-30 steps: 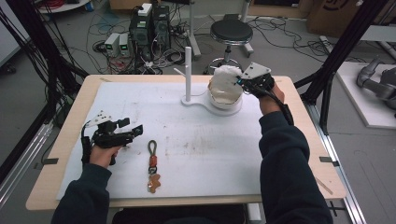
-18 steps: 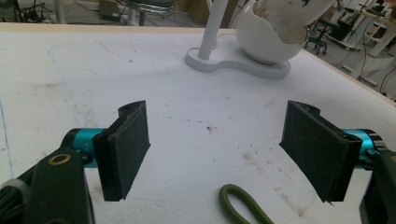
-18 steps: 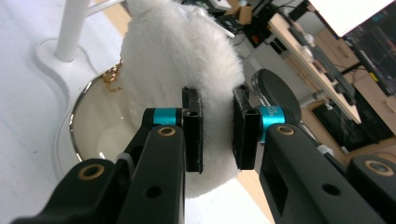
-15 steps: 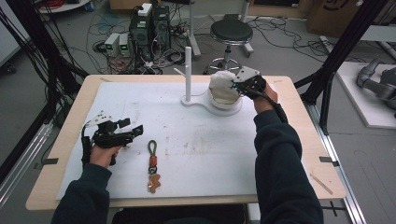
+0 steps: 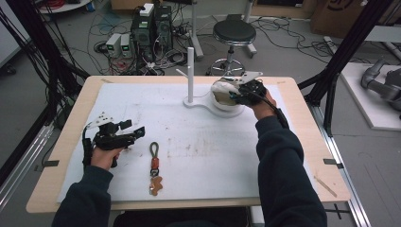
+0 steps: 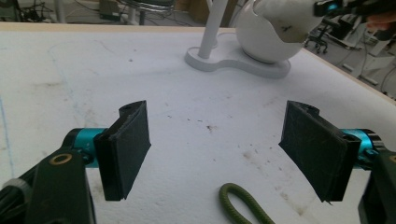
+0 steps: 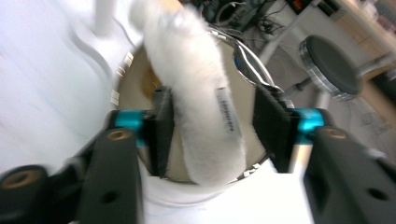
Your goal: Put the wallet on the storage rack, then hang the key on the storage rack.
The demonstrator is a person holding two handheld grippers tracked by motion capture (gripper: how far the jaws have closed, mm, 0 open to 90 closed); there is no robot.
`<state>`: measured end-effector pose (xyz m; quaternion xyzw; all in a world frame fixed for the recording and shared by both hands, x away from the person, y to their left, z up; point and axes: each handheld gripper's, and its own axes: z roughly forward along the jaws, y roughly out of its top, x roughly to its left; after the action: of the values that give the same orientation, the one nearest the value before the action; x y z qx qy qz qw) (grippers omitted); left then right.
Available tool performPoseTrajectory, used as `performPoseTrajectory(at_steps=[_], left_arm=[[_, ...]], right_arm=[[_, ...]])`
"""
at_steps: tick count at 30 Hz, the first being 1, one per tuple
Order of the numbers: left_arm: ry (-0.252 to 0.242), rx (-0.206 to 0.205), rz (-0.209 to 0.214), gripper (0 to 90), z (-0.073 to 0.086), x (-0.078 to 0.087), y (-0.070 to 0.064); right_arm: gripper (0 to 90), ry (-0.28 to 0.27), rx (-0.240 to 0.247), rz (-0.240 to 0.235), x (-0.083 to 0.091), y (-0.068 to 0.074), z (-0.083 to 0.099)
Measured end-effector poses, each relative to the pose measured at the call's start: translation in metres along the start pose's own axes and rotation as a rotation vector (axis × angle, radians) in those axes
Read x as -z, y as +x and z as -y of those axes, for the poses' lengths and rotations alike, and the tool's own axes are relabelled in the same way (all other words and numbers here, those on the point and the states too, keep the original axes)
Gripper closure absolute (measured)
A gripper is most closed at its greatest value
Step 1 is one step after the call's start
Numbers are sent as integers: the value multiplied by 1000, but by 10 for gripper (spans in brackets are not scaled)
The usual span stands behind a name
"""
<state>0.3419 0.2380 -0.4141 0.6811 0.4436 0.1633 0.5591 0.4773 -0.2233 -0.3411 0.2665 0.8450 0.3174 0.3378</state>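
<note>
High view: my right forearm reaches forward along the right side of the table (image 5: 61, 156), its hand at the far edge, where my right gripper (image 5: 239, 94) sits over the white bowl (image 5: 222, 101). The bowl stands on a white base joined to an upright white post (image 5: 190, 71).

Right gripper view: my jaws point down into the bowl (image 7: 135, 93), whose inside is tan. Between them lies a white fluffy cloth (image 7: 196, 88) bearing a small sewn label. The jaws stand at a moderate gap; one pad (image 7: 163, 128) lies against the cloth's edge, while the other is a little apart from it, so the cloth is bracketed but not pinched. The cloth drapes across the bowl's opening and over its near rim. The picture is blurred.

High view: my left forearm rests at the near left of the table, with my left gripper (image 5: 118, 137) held level and pointing right, just beside a keyring (image 5: 154, 168) with a green cord loop, a red piece and a brown tag.

Left gripper view: my jaws are spread wide and hold nothing. The green loop (image 6: 243, 205) lies on the table below and between them; the bowl and post stand well beyond.
</note>
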Motion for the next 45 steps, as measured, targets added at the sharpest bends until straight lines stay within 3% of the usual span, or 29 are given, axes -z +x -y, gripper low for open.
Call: performPoseTrajectory(at_steps=[2,3,6,8,9,12,15,19,22,25,28,30,37,45], left_arm=[[-5,-7,-12,236,-1,1,1],[-7,-9,-17,236,-1,1,0],[-6,-19,-39,224,-2,1,0],[-3,-21,-51,203,-2,1,-1],[-6,-23,-53,185,-2,1,-1],[-13,-45,-56,171,-2,2,-2],[-16,-55,-65,171,-1,4,-2],[-23,-57,-70,171,-1,7,0],[-24,-59,-75,173,-1,8,0],[-20,-59,-76,174,-1,8,0],[-16,-55,-74,175,0,8,-2],[-9,-57,-68,177,2,7,-3],[-2,-55,-49,188,2,7,-4],[59,-58,-13,256,6,3,-5]], right_arm=[[425,-79,-61,30,15,1,6],[376,-71,-124,7,22,-2,9],[347,-67,-237,-64,39,-8,15],[332,-114,-278,-63,54,-6,24],[301,-101,-298,-73,60,-5,28],[295,-136,-348,-93,79,0,47],[275,-129,-347,-72,94,14,73],[260,-70,-342,-57,97,29,98],[247,-51,-372,-49,95,36,109],[242,-25,-386,-53,91,38,114],[241,-11,-365,-65,88,42,114],[241,-16,-351,-49,89,44,114],[223,-47,-408,-42,90,42,122],[229,-47,-410,-35,89,44,127]])
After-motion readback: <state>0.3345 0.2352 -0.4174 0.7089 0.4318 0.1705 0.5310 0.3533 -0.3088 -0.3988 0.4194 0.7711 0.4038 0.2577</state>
